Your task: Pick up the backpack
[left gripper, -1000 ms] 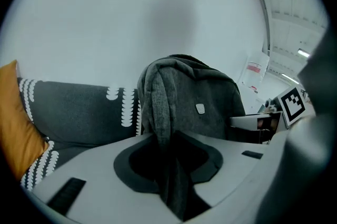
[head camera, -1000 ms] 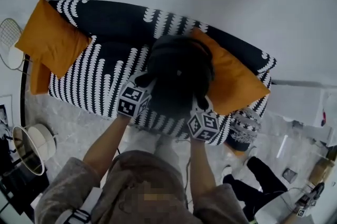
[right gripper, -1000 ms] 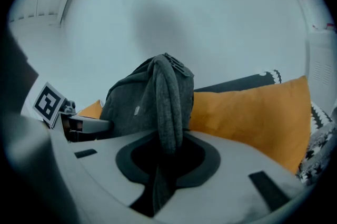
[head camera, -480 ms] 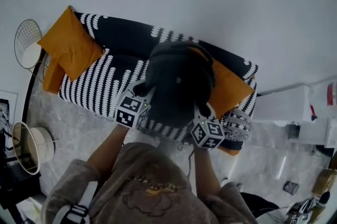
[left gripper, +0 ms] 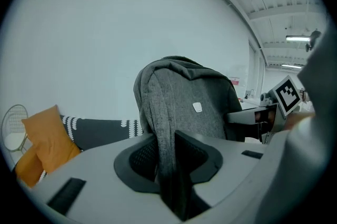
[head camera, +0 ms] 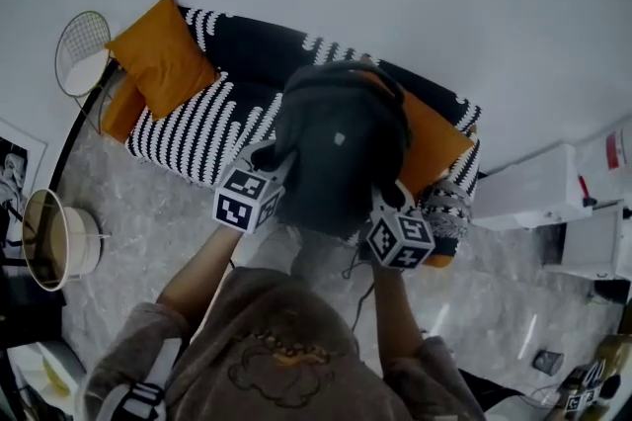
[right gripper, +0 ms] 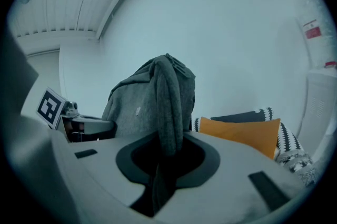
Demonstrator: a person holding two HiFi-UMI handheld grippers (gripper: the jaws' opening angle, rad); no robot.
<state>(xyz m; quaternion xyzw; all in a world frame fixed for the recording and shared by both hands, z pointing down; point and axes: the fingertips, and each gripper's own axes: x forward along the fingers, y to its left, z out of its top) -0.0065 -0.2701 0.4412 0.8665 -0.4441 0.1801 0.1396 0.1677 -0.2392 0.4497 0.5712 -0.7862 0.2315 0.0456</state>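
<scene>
A dark grey backpack [head camera: 341,147] hangs in the air above the sofa, carried by both grippers. My left gripper [head camera: 271,158] is shut on the left shoulder strap [left gripper: 160,128], which runs down between its jaws in the left gripper view. My right gripper [head camera: 381,196] is shut on the other strap [right gripper: 168,107], seen pinched in the right gripper view. The bag's body [left gripper: 202,107] hangs between the two grippers, with a small pale label on it. Each gripper's marker cube shows in the other's view.
Below is a black-and-white patterned sofa [head camera: 202,127] with an orange cushion [head camera: 163,58] at its left end and another [head camera: 432,140] behind the bag. A wire stand [head camera: 82,53] and a round lamp [head camera: 49,241] stand at left, a white cabinet [head camera: 538,192] at right.
Both grippers have risen with the backpack, lifting it off the sofa seat. The sofa now looks smaller and farther below, and the person has straightened up.
</scene>
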